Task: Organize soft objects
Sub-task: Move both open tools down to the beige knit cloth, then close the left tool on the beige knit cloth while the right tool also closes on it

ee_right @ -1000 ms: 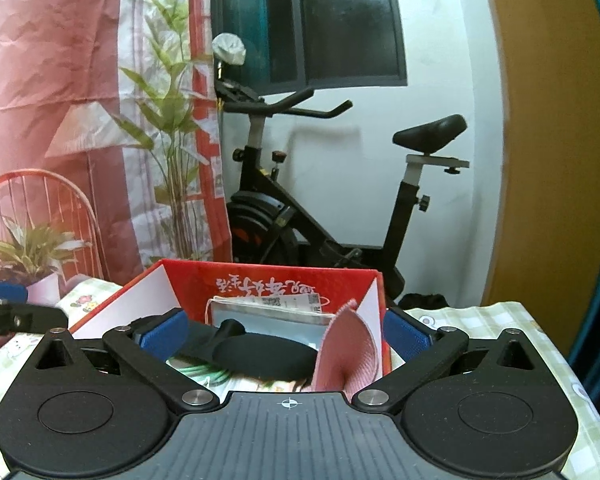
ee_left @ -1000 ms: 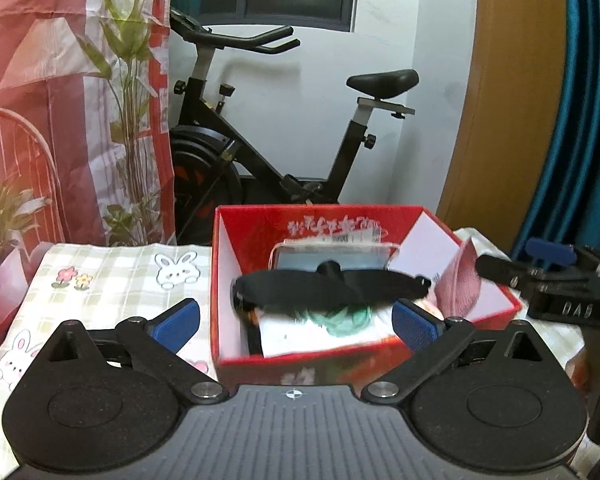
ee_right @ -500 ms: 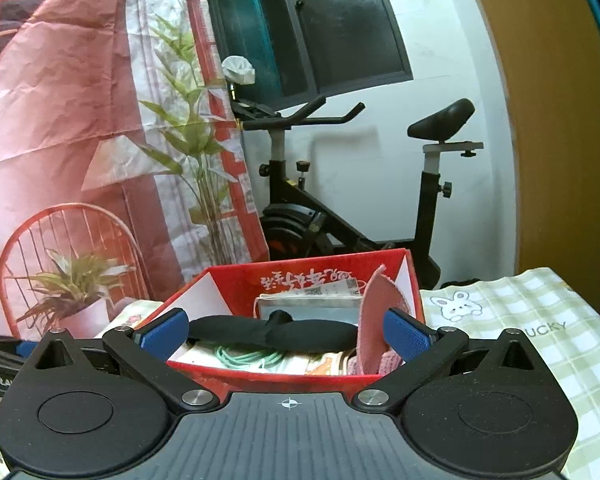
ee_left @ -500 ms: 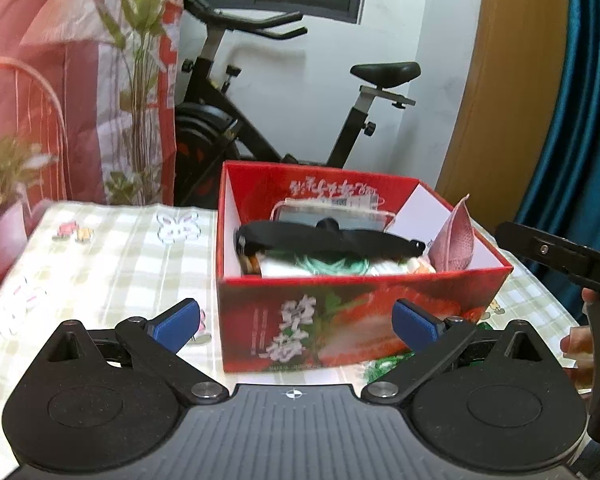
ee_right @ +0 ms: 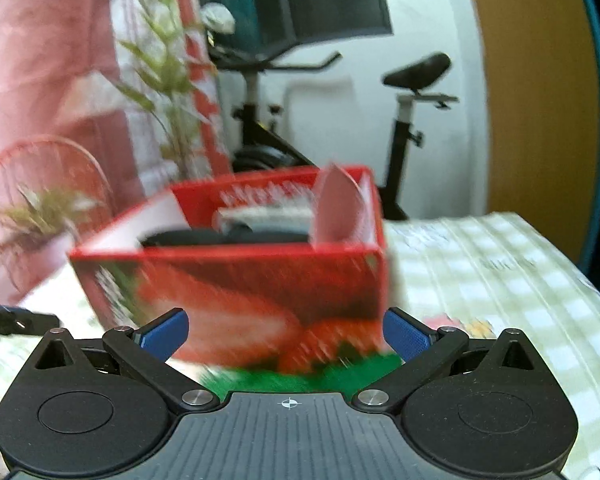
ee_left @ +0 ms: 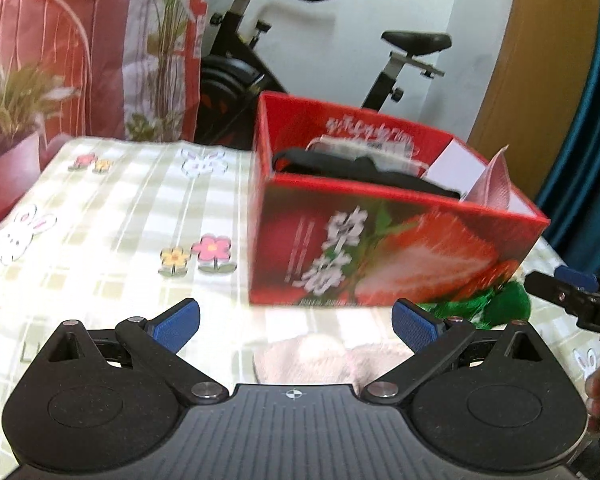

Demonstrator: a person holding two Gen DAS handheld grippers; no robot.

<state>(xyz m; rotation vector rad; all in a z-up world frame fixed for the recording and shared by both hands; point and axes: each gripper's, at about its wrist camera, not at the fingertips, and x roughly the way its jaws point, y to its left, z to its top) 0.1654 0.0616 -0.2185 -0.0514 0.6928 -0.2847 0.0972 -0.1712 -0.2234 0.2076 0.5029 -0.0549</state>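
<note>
Checked tablecloth [ee_left: 112, 216] is bearing the red box [ee_left: 380, 248] while both empty, spread grippers are risking snagging the green item [ee_left: 500, 304] against it

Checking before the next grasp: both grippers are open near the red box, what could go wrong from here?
1. The pink fluffy item lies low before the open left gripper; its fingers may snag the checked tablecloth.
2. The green item touches the red box; the open right gripper could shove the box.
3. The pink cloth pokes above the rim and may catch.
</note>
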